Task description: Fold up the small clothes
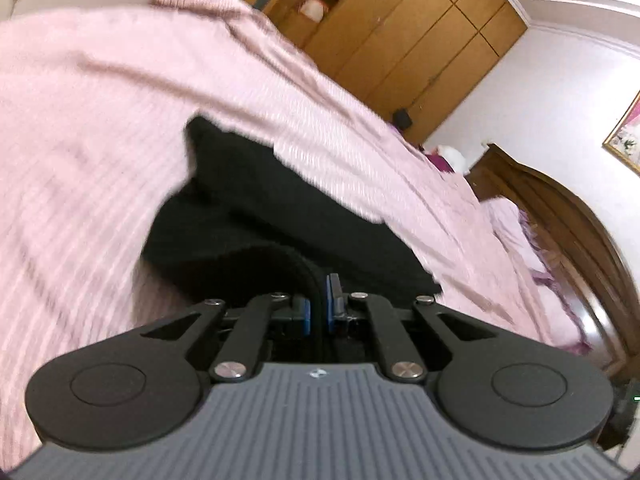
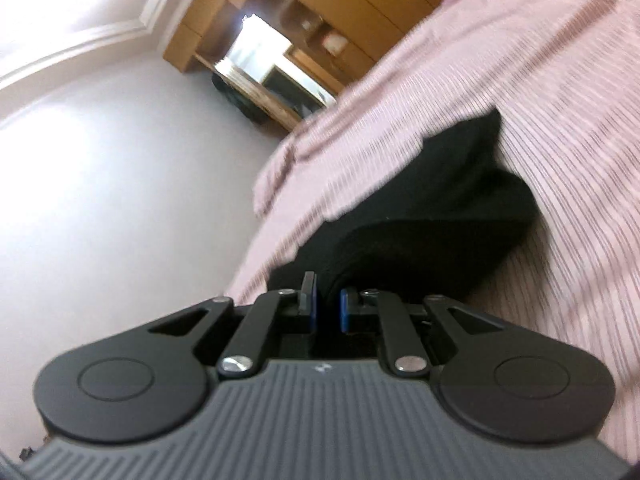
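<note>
Bed (image 1: 80,120): 1, the largest thing here, covered by 1 pink striped bedspread; it is the work surface.
Wardrobe (image 1: 420,32): 1 wooden unit against the far wall, well apart from the work.
Headboard (image 1: 560,216): 1, wooden, curved, at the far end of the bed.
Black garment (image 1: 256,216): 1 small dark piece, most of it resting on the bedspread, its near edge lifted into both grippers.
Left gripper (image 1: 319,304): 1, blue pads clamped tight on the garment's thick rolled edge.
Right gripper (image 2: 329,307): 1, likewise pinched shut on a black edge of the same garment.
Step in hand, as judged: raise the held edge and carry it over to make the fold.
How to do it well: keep both grips level and equally tight, hold the edge taut between them, lay it down square on the far edge, release only once the cloth lies flat.
</note>
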`<action>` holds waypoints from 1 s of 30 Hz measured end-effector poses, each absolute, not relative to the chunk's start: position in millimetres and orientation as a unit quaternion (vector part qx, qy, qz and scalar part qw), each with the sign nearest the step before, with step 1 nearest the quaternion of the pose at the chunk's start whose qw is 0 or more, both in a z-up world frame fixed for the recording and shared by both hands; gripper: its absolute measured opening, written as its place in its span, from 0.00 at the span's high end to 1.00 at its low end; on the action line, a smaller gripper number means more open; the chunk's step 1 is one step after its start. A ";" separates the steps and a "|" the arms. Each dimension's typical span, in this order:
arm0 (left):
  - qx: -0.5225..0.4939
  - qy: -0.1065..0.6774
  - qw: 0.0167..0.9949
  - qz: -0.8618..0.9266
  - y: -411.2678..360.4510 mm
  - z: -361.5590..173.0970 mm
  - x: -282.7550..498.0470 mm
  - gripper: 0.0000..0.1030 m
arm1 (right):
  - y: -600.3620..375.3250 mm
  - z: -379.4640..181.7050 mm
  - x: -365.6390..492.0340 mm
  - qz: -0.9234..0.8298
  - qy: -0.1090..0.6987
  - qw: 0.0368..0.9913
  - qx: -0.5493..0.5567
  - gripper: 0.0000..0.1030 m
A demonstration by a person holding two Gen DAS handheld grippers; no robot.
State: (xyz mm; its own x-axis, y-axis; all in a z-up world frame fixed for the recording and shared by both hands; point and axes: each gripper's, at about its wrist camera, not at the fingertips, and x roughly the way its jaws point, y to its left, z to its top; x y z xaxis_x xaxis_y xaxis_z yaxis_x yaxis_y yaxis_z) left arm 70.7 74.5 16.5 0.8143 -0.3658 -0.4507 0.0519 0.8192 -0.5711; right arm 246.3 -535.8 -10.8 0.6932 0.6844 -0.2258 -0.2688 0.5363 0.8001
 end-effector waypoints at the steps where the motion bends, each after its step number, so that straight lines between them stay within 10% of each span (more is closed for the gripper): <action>1: -0.271 0.277 0.916 -0.109 72.1 22.0 81.0 0.93 | -533.2 -8.0 255.1 0.283 0.260 0.838 0.388 0.87; 14: -0.212 0.228 0.949 -0.045 47.0 55.4 241.5 0.93 | -511.8 -2.6 397.1 0.227 0.202 0.882 0.361 0.87; 30: -0.134 0.326 0.936 0.017 47.4 -60.0 386.3 0.91 | -470.2 -90.5 514.6 0.160 0.310 0.894 0.281 0.83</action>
